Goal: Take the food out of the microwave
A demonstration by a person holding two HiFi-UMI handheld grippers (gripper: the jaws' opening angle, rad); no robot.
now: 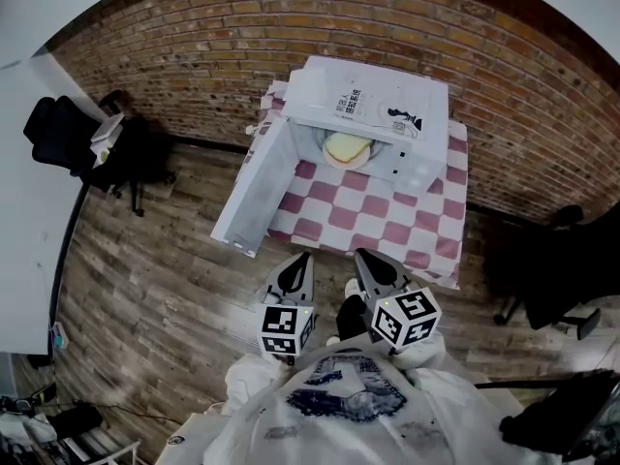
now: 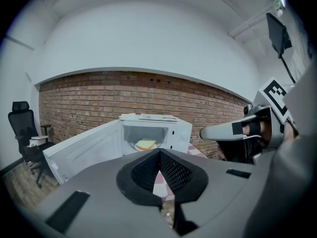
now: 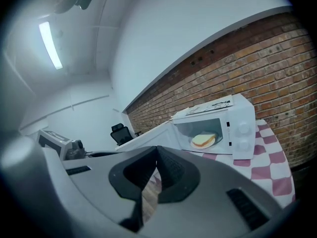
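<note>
Both pinched closed on nothing, left gripper and right gripper side by side near the table edge, with the food straight ahead inside the microwave, door swung out leftward, so probably the right with the clearer line.

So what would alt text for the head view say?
A white microwave stands open on a pink checked tablecloth, bread on a plate inside. Below it, the person's left tool and right tool, both shut and empty, point toward it over a wooden floor.
</note>
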